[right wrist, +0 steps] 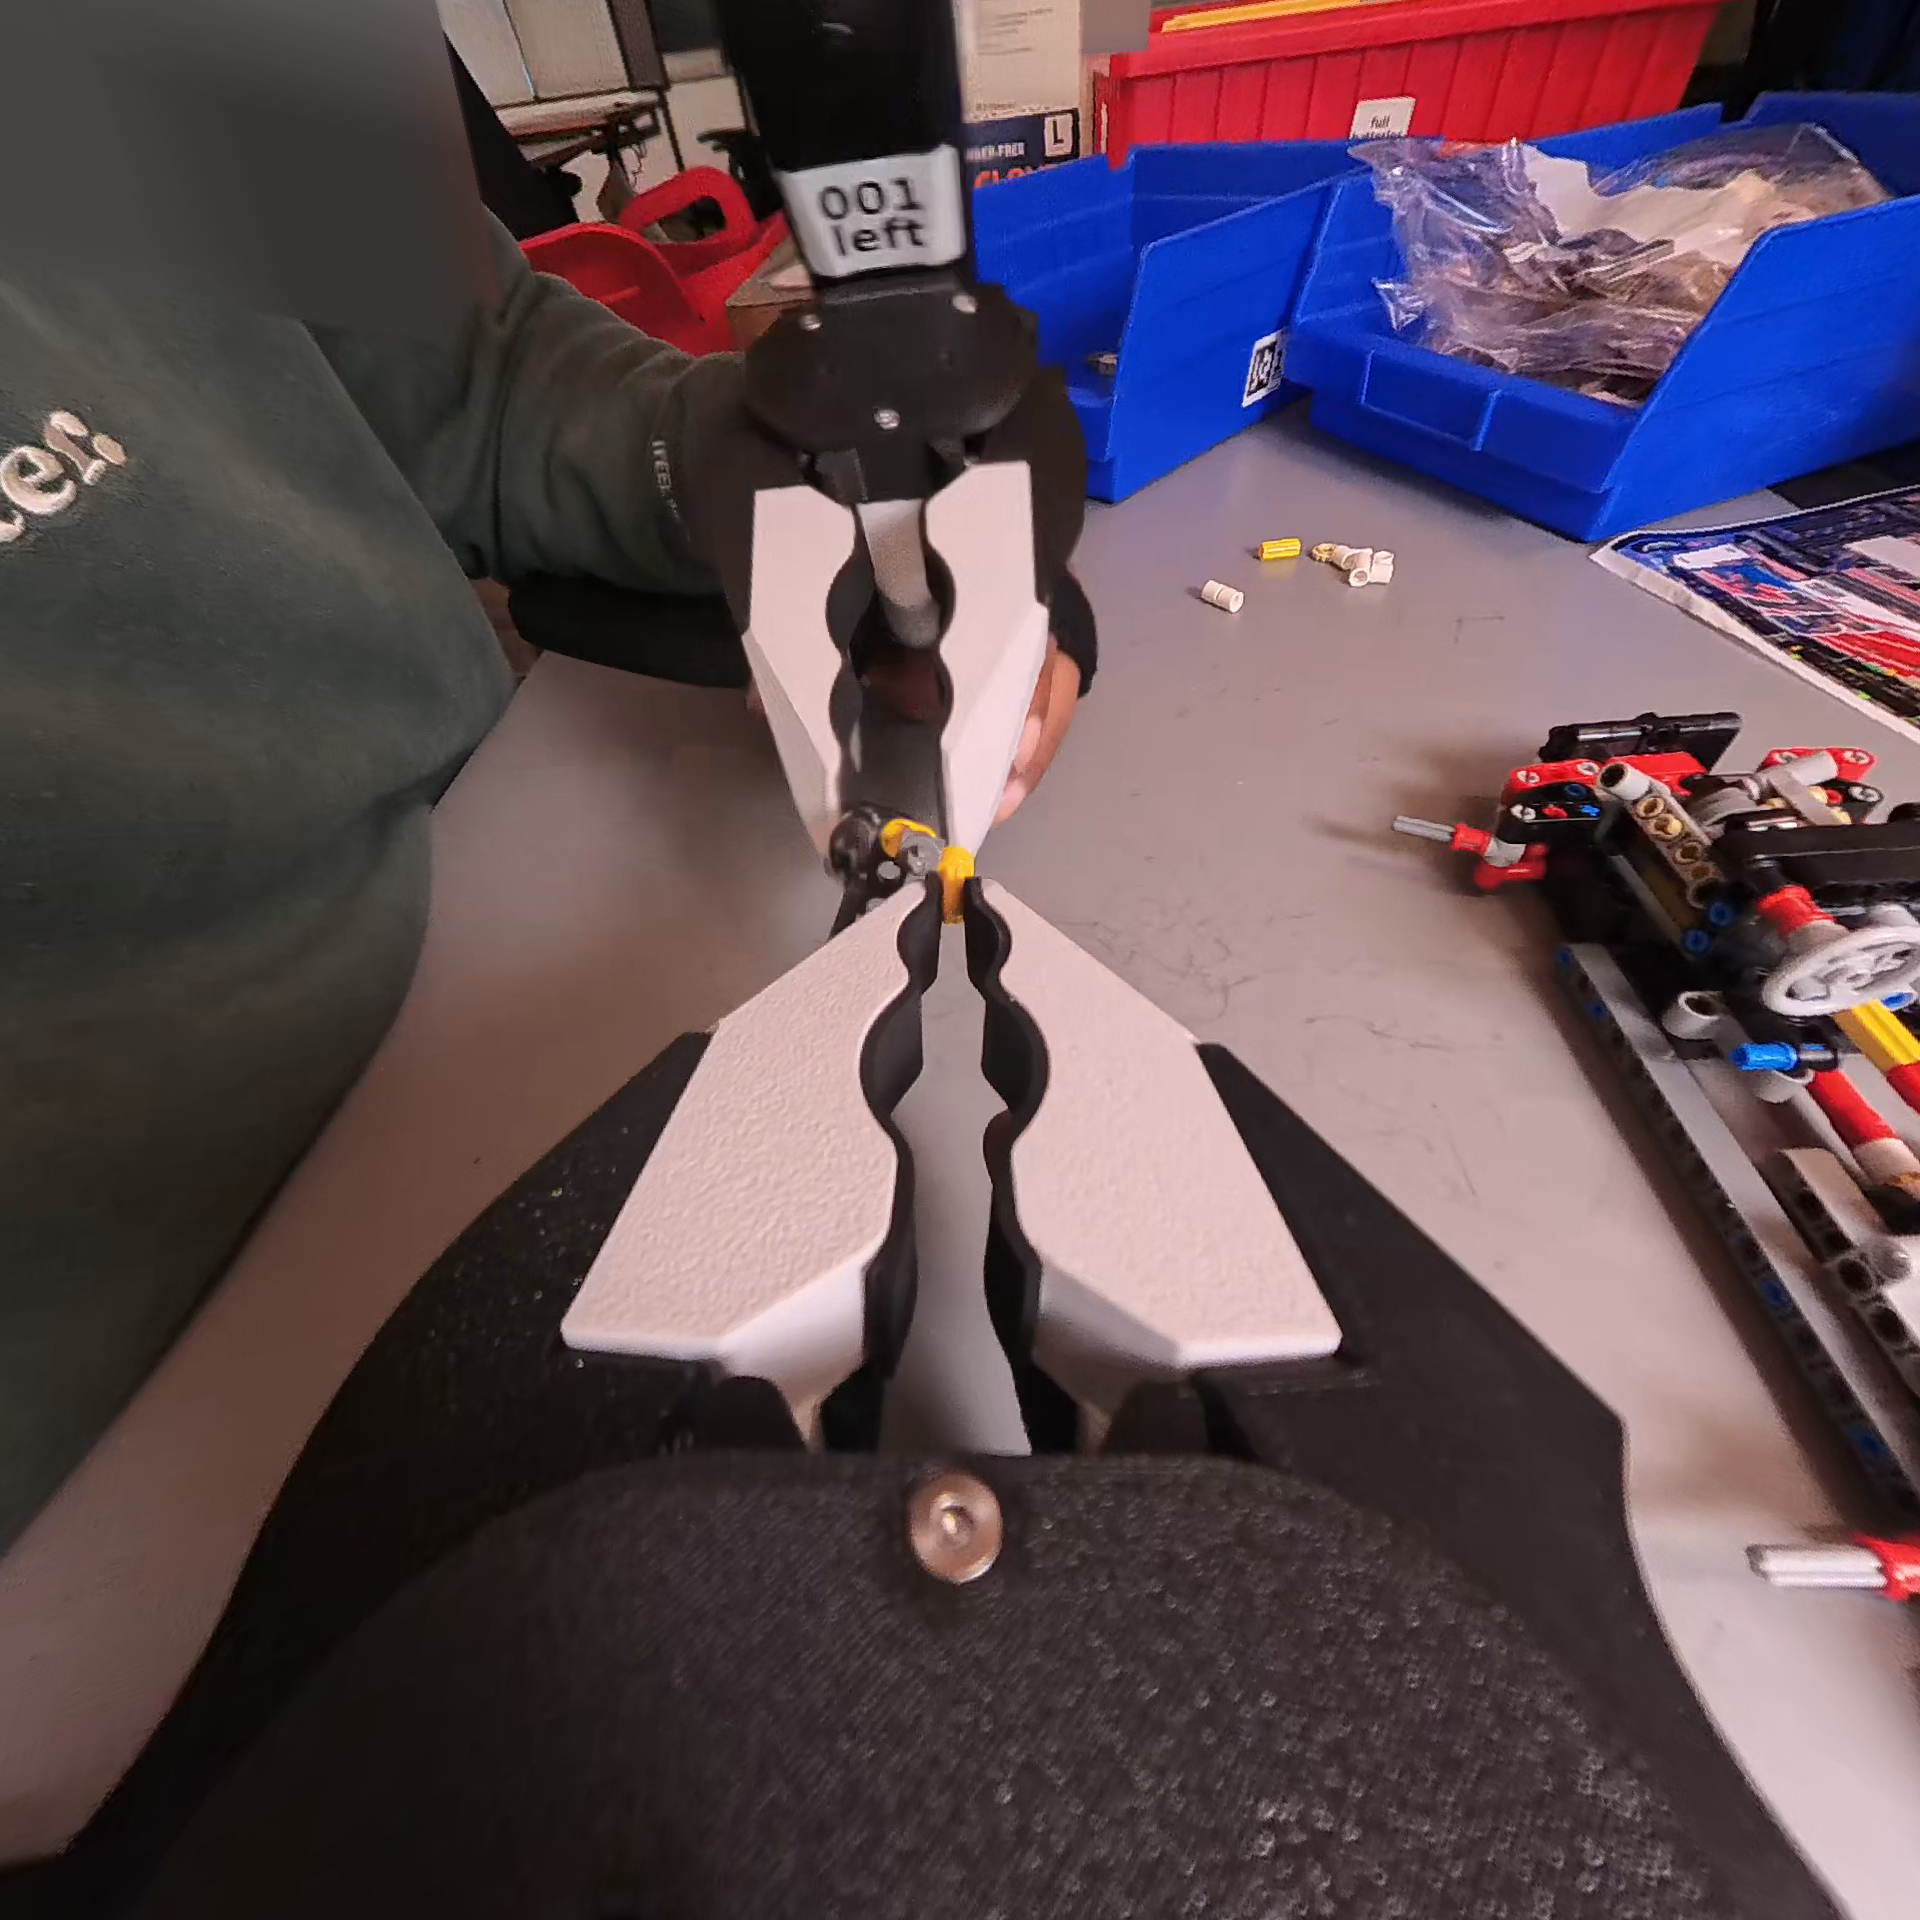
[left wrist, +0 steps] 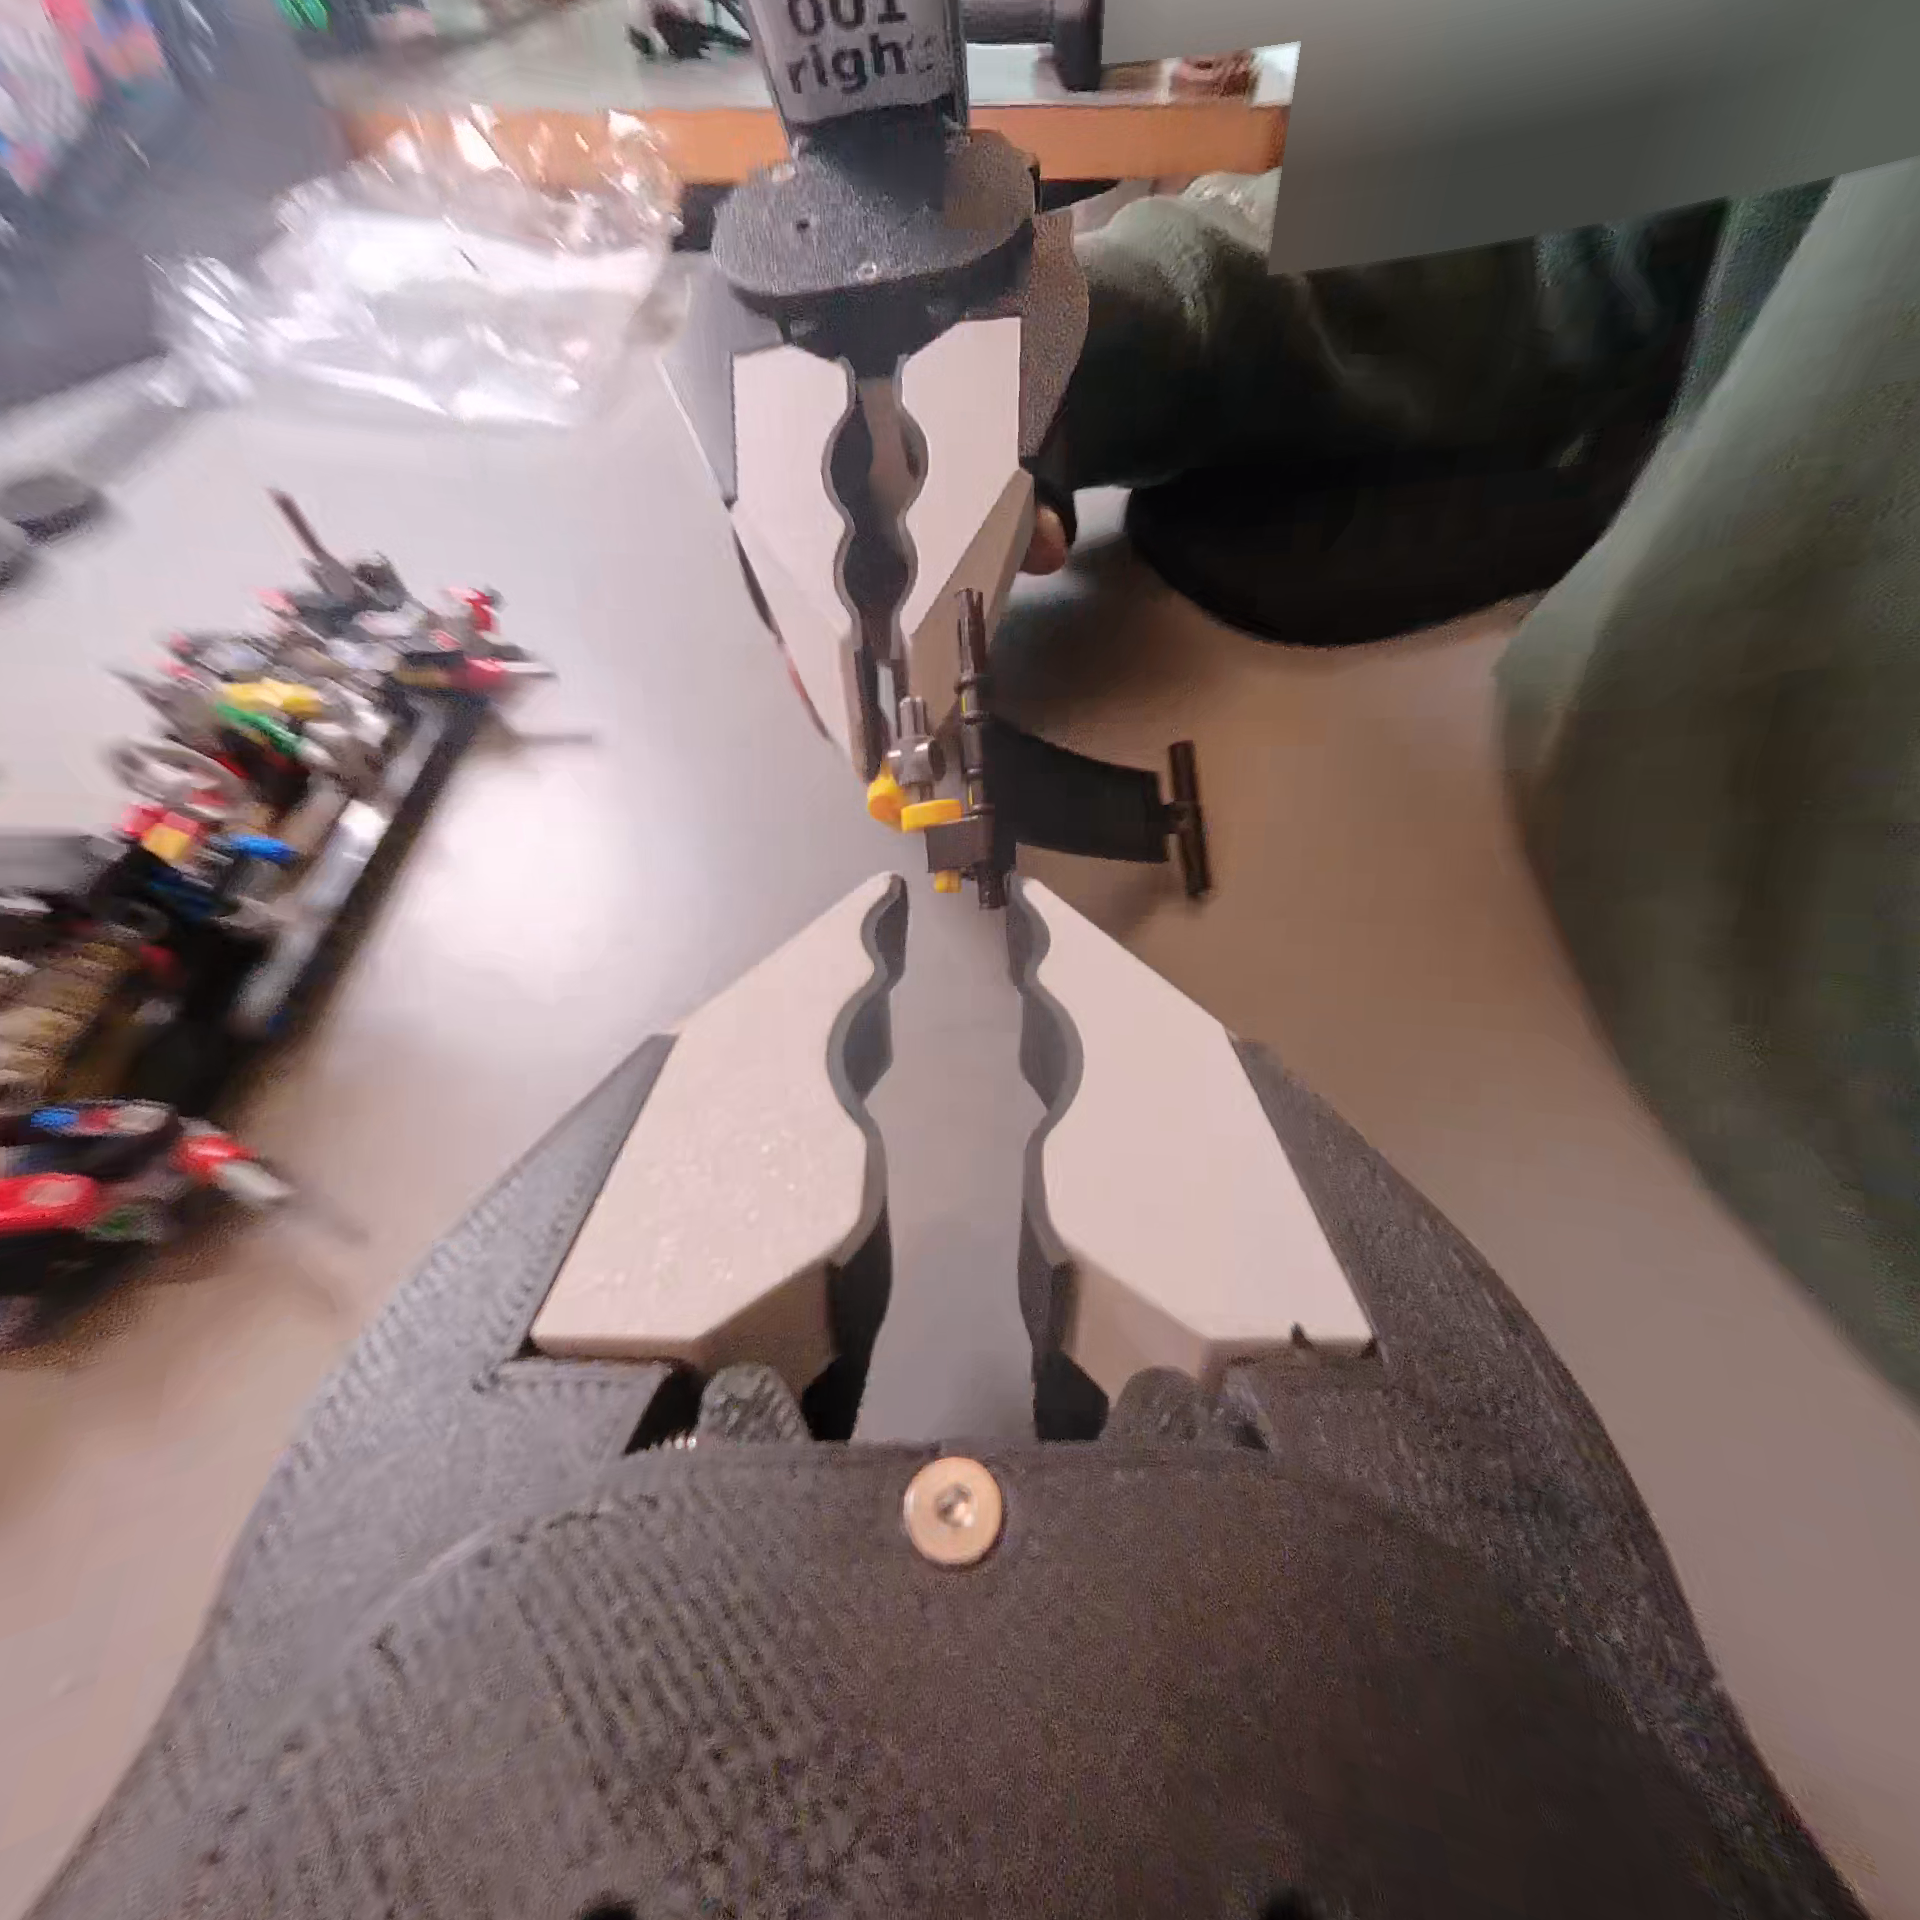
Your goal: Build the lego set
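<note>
A small Lego sub-assembly (left wrist: 961, 805) of yellow, grey and black parts, with a black panel and axle (left wrist: 1188, 821) trailing behind, hangs above the grey table. My right gripper (right wrist: 958, 906) is shut on its yellow piece (right wrist: 954, 868); it also shows in the left wrist view (left wrist: 902, 750), coming from the top. My left gripper (left wrist: 958, 891) is open, its tips just short of the sub-assembly's near end; it also shows in the right wrist view (right wrist: 909, 826). The large, partly built red, black and grey model (right wrist: 1714, 894) lies on the table, blurred in the left wrist view (left wrist: 270, 769).
Blue bins (right wrist: 1538, 436) stand at the back, one holding a plastic bag of parts (right wrist: 1558, 249), with a red bin (right wrist: 1351, 73) behind. Loose small pieces (right wrist: 1340, 561), a printed booklet (right wrist: 1818, 613) and a red-grey pin (right wrist: 1839, 1564) lie nearby. A person's green sleeve (right wrist: 582, 436) is close. The tips of both grippers are at nearly the same place.
</note>
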Tool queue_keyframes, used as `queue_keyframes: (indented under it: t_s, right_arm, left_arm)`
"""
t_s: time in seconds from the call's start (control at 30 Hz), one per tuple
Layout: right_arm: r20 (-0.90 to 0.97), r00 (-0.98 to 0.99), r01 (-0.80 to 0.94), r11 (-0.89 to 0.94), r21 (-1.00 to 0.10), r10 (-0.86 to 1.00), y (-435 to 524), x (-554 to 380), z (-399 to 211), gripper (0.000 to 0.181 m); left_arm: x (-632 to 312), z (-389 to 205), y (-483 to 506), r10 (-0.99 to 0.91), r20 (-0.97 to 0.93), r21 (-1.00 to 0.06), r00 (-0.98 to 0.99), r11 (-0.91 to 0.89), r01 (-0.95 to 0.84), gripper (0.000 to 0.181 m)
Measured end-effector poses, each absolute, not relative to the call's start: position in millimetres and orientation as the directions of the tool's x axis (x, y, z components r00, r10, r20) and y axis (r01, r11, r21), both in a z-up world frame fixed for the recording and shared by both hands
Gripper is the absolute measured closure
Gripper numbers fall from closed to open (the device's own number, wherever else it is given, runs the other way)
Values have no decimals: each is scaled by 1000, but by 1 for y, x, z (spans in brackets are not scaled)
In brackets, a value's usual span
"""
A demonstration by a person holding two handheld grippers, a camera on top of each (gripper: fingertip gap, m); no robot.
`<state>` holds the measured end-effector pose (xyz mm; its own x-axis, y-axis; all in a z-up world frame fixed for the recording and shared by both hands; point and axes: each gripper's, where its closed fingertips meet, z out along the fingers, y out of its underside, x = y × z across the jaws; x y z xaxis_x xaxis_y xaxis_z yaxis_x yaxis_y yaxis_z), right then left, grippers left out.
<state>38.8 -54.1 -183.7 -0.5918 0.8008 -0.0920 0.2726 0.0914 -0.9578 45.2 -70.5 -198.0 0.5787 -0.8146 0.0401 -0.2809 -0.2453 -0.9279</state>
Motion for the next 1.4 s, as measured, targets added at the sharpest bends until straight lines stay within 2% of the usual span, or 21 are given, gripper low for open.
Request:
queue_keyframes:
  t_s: [0.1,0.2,0.33,0.53,0.73,0.8,0.97,1.13,1.27,1.4]
  right_arm:
    - [-76,-600,257,101,-961,796,-57,39,-182,180]
    - [-76,-609,253,102,-962,790,-59,40,-182,181]
    - [-78,-607,262,107,-959,791,-59,40,-183,180]
    - [-30,-553,330,186,-926,833,-43,40,-199,180]
    - [63,-578,434,372,-821,813,-39,45,-230,180]
    - [68,-603,445,405,-798,795,-43,46,-234,180]
    - [54,-623,450,414,-792,780,-49,48,-233,180]
    - [70,-597,457,411,-789,799,-39,53,-225,180]
    - [124,-597,490,483,-725,792,-34,61,-233,181]
    - [80,-586,460,412,-787,807,-40,60,-216,181]
  left_arm:
    - [49,-187,-74,-794,321,-904,516,-419,-82,155]
    - [52,-190,-76,-763,437,-858,477,-513,-35,153]
    - [56,-215,-85,-773,397,-818,496,-542,-191,155]
    - [30,-219,-88,-737,374,-761,563,-591,-268,156]
    - [41,-231,-112,-759,391,-684,521,-619,-387,165]
    - [47,-240,-112,-771,335,-664,542,-601,-445,165]
    - [53,-245,-98,-801,156,-690,578,-507,-516,171]
    - [33,-244,-77,-746,48,-713,664,-491,-501,178]
    - [27,-238,-68,-716,42,-741,696,-489,-459,173]
    - [32,-232,-69,-736,48,-769,675,-459,-445,174]
